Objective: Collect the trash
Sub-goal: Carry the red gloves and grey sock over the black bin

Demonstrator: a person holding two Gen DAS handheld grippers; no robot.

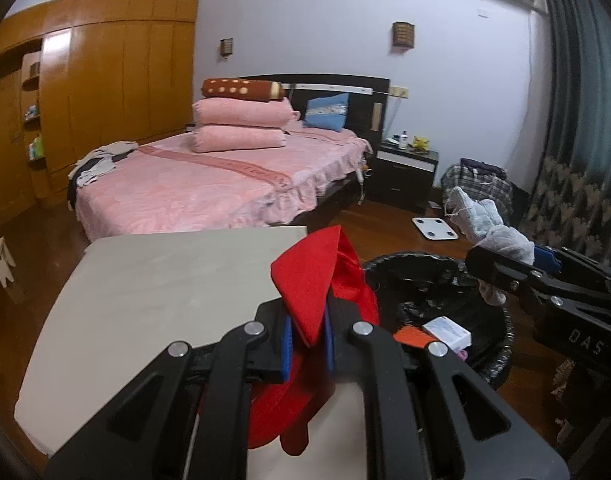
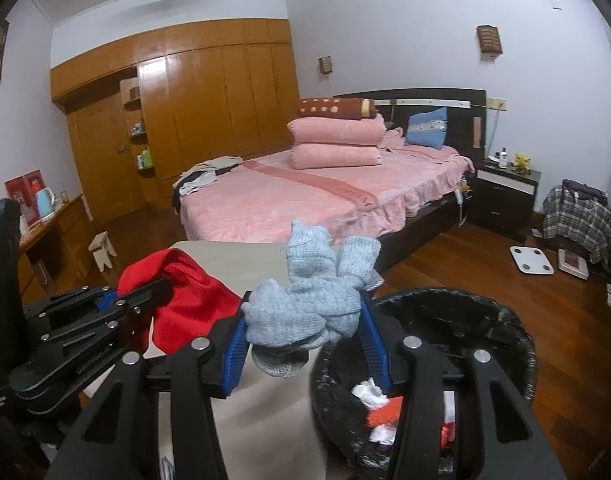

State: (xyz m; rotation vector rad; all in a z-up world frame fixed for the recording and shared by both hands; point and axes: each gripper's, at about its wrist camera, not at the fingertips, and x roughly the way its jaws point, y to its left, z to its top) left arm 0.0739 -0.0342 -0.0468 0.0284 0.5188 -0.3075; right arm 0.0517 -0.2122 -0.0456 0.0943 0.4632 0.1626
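Note:
My left gripper (image 1: 308, 320) is shut on a red cloth (image 1: 305, 280), held above the grey table's (image 1: 153, 280) right edge; the cloth hangs down behind the fingers. It also shows in the right wrist view (image 2: 185, 300). My right gripper (image 2: 301, 332) is shut on a grey knitted glove (image 2: 317, 292), held over the near rim of the black-lined trash bin (image 2: 485, 320). In the left wrist view the glove (image 1: 489, 224) hangs above the bin (image 1: 417, 276). The bin holds a white box (image 1: 447, 332) and red and white scraps (image 2: 379, 408).
A pink bed (image 1: 209, 184) stands beyond the table, with a dark nightstand (image 1: 405, 172) to its right. A white scale (image 1: 434, 228) and a plaid bag (image 1: 477, 184) lie on the wooden floor. A small stool (image 2: 101, 254) stands at the left by a desk (image 2: 53, 224).

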